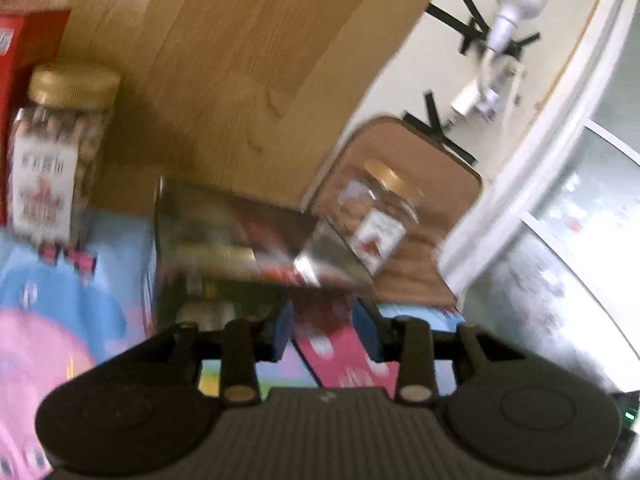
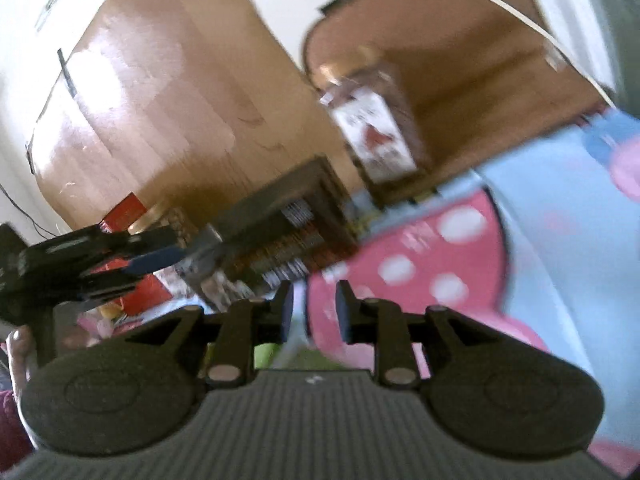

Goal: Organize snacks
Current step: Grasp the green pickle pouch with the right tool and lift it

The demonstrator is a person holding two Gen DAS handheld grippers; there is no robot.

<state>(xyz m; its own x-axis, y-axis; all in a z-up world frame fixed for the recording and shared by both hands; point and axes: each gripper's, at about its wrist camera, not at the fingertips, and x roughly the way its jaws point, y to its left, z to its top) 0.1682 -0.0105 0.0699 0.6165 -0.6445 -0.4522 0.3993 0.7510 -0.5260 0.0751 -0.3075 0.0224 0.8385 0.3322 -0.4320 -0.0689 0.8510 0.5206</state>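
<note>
A dark snack package (image 1: 224,240) with a silver end lies on the blue cartoon tablecloth (image 1: 60,280), just beyond my left gripper (image 1: 325,330). That gripper's blue pads stand apart with nothing pinched between them. One gold-lidded clear jar (image 1: 60,148) stands upright at the left, and a second jar (image 1: 380,216) sits on a brown tray (image 1: 440,184). In the right wrist view my right gripper (image 2: 315,312) is open over the pink dotted cloth, short of the package (image 2: 288,220). The left gripper (image 2: 160,258) points at the package's silver end from the left. The jar (image 2: 372,132) stands behind.
A red box (image 1: 24,80) stands behind the left jar, against a wooden panel (image 1: 248,80) that leans on the wall. The red box (image 2: 124,212) also shows behind the left gripper. A person's hand (image 2: 18,356) is at the lower left. Both views are blurred.
</note>
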